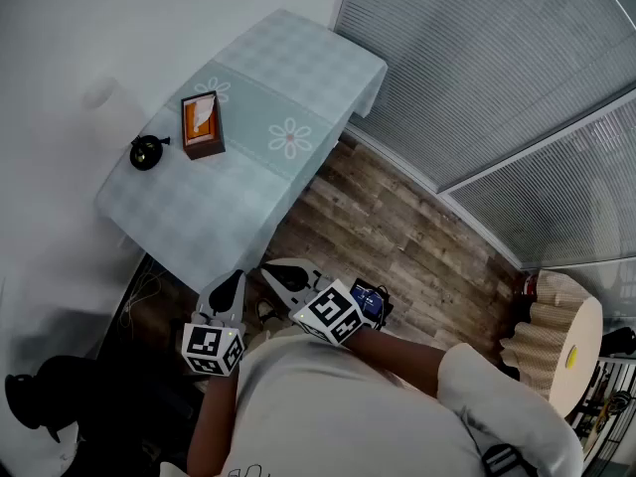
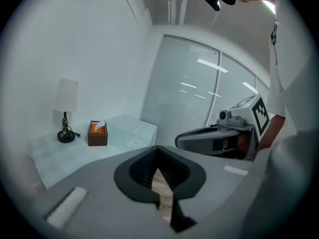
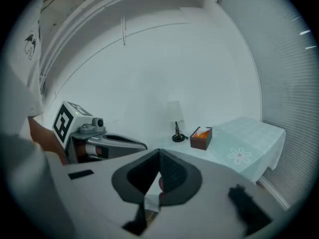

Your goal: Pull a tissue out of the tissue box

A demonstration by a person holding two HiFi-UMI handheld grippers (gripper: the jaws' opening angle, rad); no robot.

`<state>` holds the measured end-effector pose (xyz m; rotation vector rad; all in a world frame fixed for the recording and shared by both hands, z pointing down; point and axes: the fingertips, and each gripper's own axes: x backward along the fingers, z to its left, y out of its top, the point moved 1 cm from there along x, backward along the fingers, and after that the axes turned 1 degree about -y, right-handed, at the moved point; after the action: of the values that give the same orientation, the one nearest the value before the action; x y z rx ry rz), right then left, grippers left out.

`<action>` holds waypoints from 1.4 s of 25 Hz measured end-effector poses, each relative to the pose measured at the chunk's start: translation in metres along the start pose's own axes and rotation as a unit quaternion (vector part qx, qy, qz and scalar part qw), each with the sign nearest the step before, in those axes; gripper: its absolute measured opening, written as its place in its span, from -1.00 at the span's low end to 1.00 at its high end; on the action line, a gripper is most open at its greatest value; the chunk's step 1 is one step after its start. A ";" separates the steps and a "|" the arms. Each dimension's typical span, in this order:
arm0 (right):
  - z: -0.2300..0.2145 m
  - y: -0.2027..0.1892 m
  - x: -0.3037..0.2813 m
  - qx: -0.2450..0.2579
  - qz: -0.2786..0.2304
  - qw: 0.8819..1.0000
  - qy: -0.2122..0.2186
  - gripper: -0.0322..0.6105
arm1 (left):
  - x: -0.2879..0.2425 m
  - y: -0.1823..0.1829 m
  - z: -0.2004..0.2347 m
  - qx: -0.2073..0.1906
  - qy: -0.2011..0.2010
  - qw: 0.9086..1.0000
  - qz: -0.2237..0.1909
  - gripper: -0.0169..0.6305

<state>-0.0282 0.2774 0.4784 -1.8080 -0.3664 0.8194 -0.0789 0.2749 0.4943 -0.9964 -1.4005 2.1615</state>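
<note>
White walls, wood-plank floor, grey slatted blinds, cloth-covered table (pale checks, two daisies) beside the wall.

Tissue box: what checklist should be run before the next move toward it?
1. Tissue box upright on the table: ok.
2. Tissue standing out of its top: ok.
3. Lamp apart from the box: ok.
4. Left claw empty: ok, shut.
5. Right claw open for a pinch: not ok, shut, empty.
6. Claws at the box: not ok, both short of the table.

One table, one tissue box, one lamp, two grippers.
</note>
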 end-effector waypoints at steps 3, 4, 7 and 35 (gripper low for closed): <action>0.009 0.000 -0.006 -0.001 0.003 1.000 -0.001 -0.86 | 0.007 -0.001 0.005 0.002 -0.004 1.000 -0.002 -0.93; 0.012 0.000 -0.008 -0.001 0.003 1.000 -0.002 -0.87 | 0.010 -0.001 0.008 0.003 -0.005 1.000 -0.002 -0.93; 0.021 0.005 -0.018 0.002 0.004 1.000 -0.004 -0.86 | 0.017 0.000 0.018 0.008 -0.008 1.000 -0.003 -0.93; -0.155 0.069 -0.155 -0.012 0.018 0.999 0.025 -0.86 | -0.121 0.072 0.161 0.049 0.039 0.998 -0.006 -0.93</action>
<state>-0.0426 0.0494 0.5008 -1.8597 -0.3130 0.7969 -0.1107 0.0640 0.5137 -1.0212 -1.2488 2.1367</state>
